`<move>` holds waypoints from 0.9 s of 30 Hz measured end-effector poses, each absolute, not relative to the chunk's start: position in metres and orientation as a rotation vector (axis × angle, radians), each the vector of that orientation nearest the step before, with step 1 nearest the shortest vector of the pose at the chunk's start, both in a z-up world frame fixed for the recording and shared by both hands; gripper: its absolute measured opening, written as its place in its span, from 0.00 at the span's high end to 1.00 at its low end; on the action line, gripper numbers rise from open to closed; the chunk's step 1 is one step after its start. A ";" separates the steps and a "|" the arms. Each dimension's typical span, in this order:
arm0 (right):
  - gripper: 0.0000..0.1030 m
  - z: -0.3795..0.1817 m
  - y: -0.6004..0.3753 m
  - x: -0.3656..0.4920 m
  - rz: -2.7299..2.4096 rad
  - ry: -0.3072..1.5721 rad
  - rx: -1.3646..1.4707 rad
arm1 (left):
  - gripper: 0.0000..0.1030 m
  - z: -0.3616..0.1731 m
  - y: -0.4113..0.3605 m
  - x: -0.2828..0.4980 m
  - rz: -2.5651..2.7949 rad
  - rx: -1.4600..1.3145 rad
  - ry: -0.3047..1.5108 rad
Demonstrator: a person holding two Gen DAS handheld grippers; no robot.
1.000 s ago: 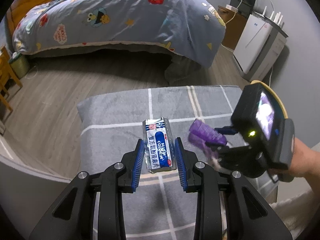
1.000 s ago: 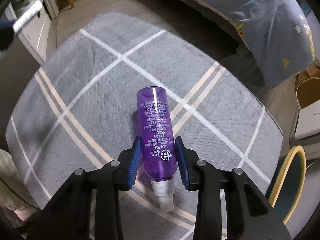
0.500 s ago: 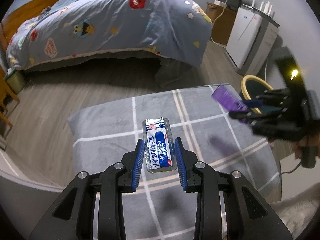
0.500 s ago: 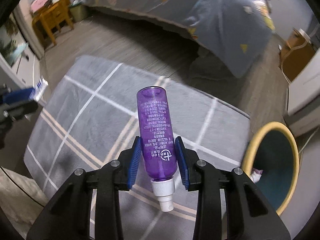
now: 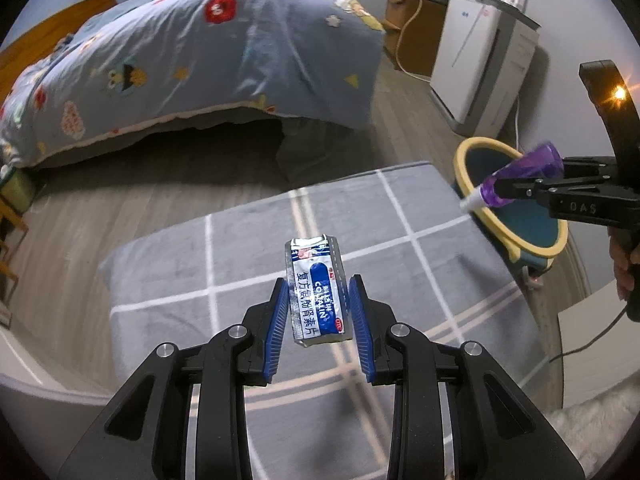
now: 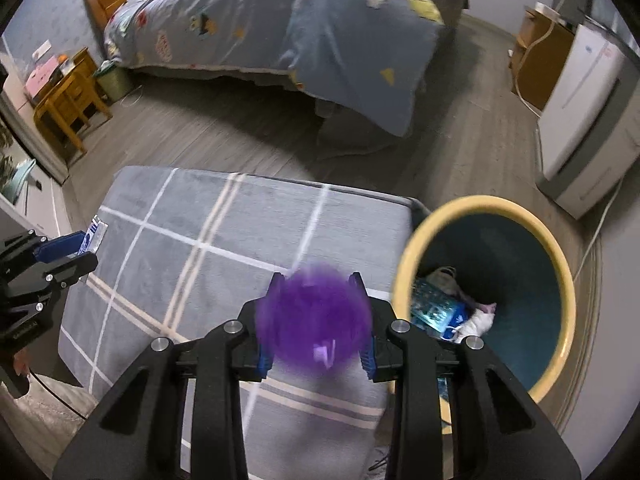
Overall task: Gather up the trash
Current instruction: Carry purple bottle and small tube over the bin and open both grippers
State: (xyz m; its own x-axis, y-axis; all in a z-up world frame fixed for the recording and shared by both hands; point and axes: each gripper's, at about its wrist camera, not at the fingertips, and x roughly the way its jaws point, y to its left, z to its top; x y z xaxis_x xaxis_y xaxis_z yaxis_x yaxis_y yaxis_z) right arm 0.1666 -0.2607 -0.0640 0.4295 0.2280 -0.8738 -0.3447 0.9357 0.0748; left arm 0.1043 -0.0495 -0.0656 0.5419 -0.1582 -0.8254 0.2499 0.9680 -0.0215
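My left gripper [image 5: 318,312] is shut on a blue and white medicine sachet [image 5: 316,292] and holds it above the grey checked ottoman [image 5: 240,256]. My right gripper [image 6: 318,320] is shut on a purple spray bottle [image 6: 314,328], blurred and tipped end-on toward the camera. In the left wrist view the bottle [image 5: 528,174] hangs nozzle-left over the near rim of the yellow-rimmed teal trash bin [image 5: 516,236]. In the right wrist view the bin [image 6: 520,280] is just to the right and holds some trash [image 6: 436,308]. The left gripper with the sachet [image 6: 94,232] shows at the left edge.
A bed with a blue patterned duvet [image 5: 200,60] stands behind the ottoman across wood floor. A white appliance [image 5: 476,64] and a wooden cabinet [image 5: 412,28] stand at the back right. A wooden stool [image 6: 68,108] stands at the far left.
The right gripper has swung right with the purple bottle, from over the ottoman to the bin's edge, and the bottle has tipped toward the camera. The left gripper still holds the sachet.
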 end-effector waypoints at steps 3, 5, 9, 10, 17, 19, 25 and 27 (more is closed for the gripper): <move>0.69 -0.068 -0.277 0.167 0.345 1.076 -0.087 | 0.69 -0.067 -0.065 0.108 -0.260 0.122 0.970; 0.69 -0.066 -0.288 0.166 0.345 1.073 -0.068 | 0.69 -0.068 -0.075 0.110 -0.268 0.131 0.971; 0.69 -0.061 -0.304 0.165 0.340 1.056 -0.039 | 0.69 -0.070 -0.095 0.113 -0.291 0.148 0.972; 0.69 -0.059 -0.309 0.164 0.336 1.052 -0.029 | 0.69 -0.070 -0.099 0.114 -0.296 0.152 0.970; 0.69 -0.047 -0.350 0.168 0.263 1.009 0.055 | 0.69 -0.063 -0.137 0.117 -0.348 0.152 0.935; 0.69 -0.046 -0.361 0.170 0.231 0.998 0.081 | 0.69 -0.060 -0.152 0.117 -0.375 0.175 0.919; 0.69 -0.052 -0.400 0.179 0.129 0.987 0.165 | 0.69 -0.063 -0.205 0.119 -0.488 0.191 0.889; 0.69 -0.060 -0.416 0.181 0.093 1.000 0.198 | 0.69 -0.068 -0.223 0.120 -0.524 0.205 0.894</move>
